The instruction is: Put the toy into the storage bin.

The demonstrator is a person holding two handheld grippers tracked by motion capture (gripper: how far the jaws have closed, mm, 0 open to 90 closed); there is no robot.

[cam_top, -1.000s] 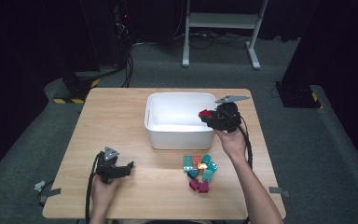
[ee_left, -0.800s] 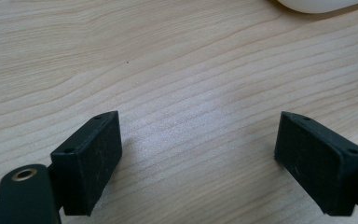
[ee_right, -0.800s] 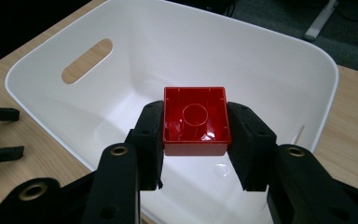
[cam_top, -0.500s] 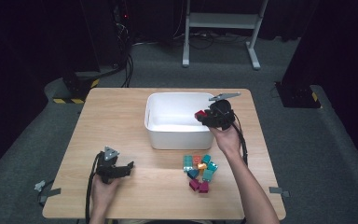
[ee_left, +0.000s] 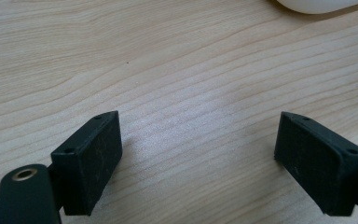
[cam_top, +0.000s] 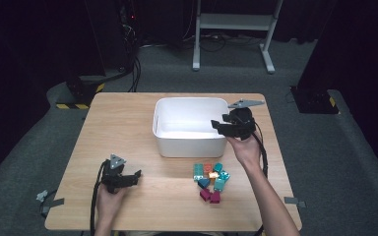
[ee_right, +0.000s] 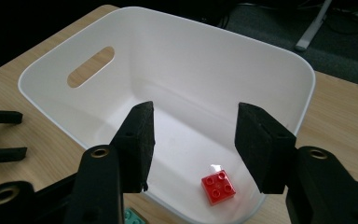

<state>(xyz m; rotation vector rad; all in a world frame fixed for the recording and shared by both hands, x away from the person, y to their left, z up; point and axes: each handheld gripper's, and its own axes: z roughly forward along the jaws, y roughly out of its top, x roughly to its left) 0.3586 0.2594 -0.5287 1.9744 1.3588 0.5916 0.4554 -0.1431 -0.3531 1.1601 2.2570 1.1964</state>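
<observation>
Nearest us, our left gripper (cam_top: 137, 174) rests on the table (cam_top: 123, 123) with its jaws spread wide and nothing between them, well apart from everything else. Just right of centre lies the pile of building bricks (cam_top: 210, 179), teal, orange and dark red ones touching each other; reaching into that cluster we could knock neighbours aside or pinch two at once, since they sit so close.

Farther on, our right gripper (ee_right: 193, 140) hangs over the right end of the white bin (ee_right: 279, 60). Its jaws have just been opening and now stand fairly wide with nothing between them. The red brick (ee_right: 219, 187) lies flat on the bin floor, studs up, close to the near wall.

The likeliest trouble, we judge, is the bin's rim: pulling the gripper back low could catch the wall and shove or tip the bin across the table. The trailing cable could also sweep the brick pile.

Beyond the table stand a metal stand (cam_top: 234, 22) and dark floor.
</observation>
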